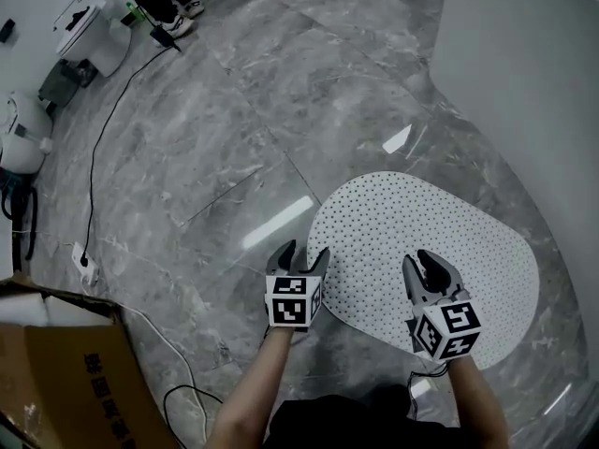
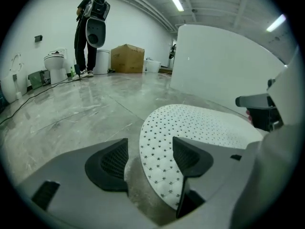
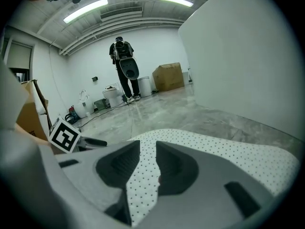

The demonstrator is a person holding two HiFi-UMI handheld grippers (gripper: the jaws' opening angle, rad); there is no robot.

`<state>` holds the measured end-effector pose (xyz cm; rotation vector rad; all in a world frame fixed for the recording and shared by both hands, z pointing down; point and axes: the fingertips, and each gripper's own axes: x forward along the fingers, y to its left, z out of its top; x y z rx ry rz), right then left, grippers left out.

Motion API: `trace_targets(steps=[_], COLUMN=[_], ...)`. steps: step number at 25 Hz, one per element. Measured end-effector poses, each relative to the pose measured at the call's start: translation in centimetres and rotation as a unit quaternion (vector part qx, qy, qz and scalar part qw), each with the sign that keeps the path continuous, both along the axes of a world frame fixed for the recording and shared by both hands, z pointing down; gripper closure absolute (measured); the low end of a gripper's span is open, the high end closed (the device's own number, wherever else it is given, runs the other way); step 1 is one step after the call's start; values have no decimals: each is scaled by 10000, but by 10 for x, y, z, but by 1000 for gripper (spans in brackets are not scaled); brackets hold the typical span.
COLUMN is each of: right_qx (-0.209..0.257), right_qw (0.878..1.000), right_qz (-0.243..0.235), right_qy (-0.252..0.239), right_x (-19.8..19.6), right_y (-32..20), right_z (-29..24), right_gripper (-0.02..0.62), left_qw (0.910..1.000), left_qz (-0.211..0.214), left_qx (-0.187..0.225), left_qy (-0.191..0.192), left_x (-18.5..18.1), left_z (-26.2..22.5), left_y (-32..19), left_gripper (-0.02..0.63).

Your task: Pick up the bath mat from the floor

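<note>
As the mat [image 1: 421, 204] lies flat on the floor [image 1: 215, 148], close beside the tub [image 1: 524, 73], neither gripper has hold of it.

Left gripper [image 1: 302, 256]: jaws spread wide, straddling the mat's left edge, one over floor and one over mat.

Right gripper [image 1: 429, 267]: jaws part-way apart over the mat's near portion, nothing clamped.

Recommendation: work one left jaw under the edge before closing, since a flat mat likely offers no lip. The right should shift to the near rim rather than pinch mid-surface. Close both firmly, then lift together to limit sagging or slip.
</note>
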<state>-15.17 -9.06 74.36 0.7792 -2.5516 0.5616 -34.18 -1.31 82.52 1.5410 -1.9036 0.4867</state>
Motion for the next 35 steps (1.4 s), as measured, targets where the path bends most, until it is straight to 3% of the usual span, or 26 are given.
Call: trace_targets(steps=[8,13,16,22,28,35], right_qx=[-141,-212,-265,-318,-372,-447], right_qw=[9998,9996,9993,9990,9978,9931], right_qz=[85,200,261,310,552,1088], right_qy=[-82,-61,-64,-32,-57,-21], right_x=[-4,6,10,14,30,81], right_y=[3,0,-1,1,-2,-2], right_z=[4,6,7,8,6,7], right_gripper=[491,491,491,491,491,491], left_qw=[9986,9976,9967,9936,9902,9829], left_qz=[-4,-4,133,514,1054,1621], left_qx=[-508,-526,-684,-887,-695,-520], left_qy=[160,441,426,482,602,706], left_x=[2,16,18,38,78,114], left_z=[30,32,33,31,14,-9], left_y=[-11,-17,-17,-21,-36,-46], left_gripper=[311,301,305,438,553,574])
